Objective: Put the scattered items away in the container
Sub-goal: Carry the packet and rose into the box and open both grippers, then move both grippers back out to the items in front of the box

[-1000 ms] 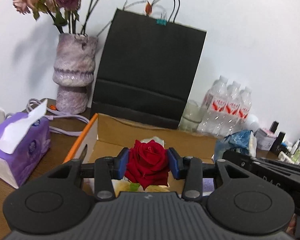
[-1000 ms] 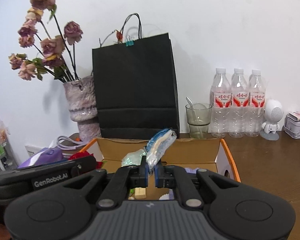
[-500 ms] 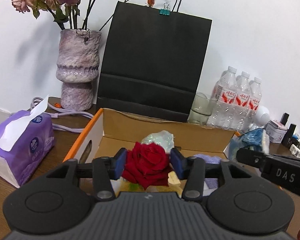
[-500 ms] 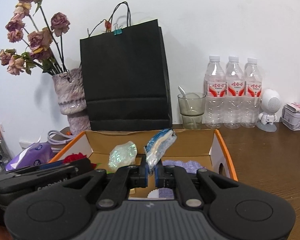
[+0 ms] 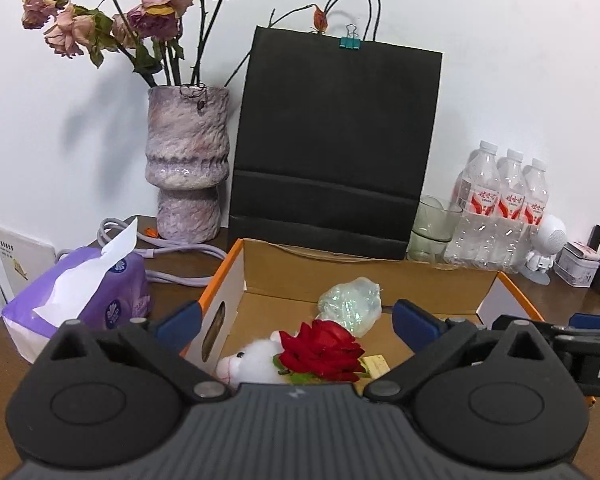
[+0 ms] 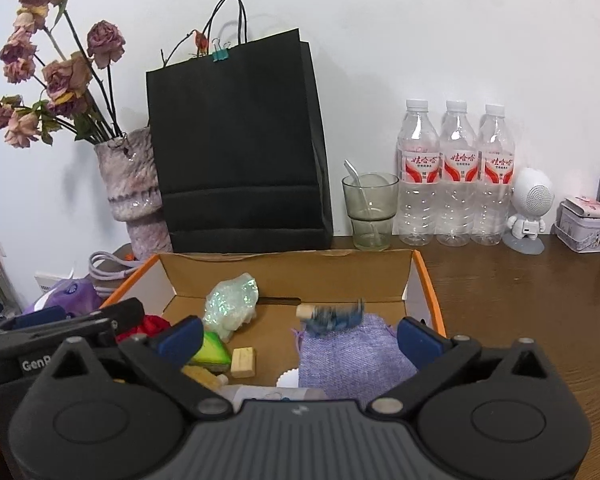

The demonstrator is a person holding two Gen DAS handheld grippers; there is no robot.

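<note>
An open cardboard box with orange edges [image 5: 260, 272] [image 6: 416, 280] sits on the wooden table. My left gripper [image 5: 296, 324] is open above it; a red rose [image 5: 320, 350] lies in the box beside a white plush toy [image 5: 248, 362] and an iridescent wrapped lump [image 5: 350, 306]. My right gripper [image 6: 300, 338] is open above the box; a blue packet [image 6: 334, 318], blurred, lies on a lilac pouch [image 6: 352, 356]. A green wedge [image 6: 210, 354] and a small wooden block [image 6: 244, 362] also lie inside.
Behind the box stand a black paper bag [image 5: 336, 140], a vase of dried roses [image 5: 186, 164], a glass [image 6: 370, 216] and three water bottles [image 6: 456, 176]. A purple tissue pack [image 5: 80, 296] lies left; a white figure [image 6: 530, 208] and a tin [image 6: 584, 228] stand right.
Both grippers have opened. The red rose has dropped from the left gripper into the box, and the blue packet has dropped from the right gripper onto the lilac pouch.
</note>
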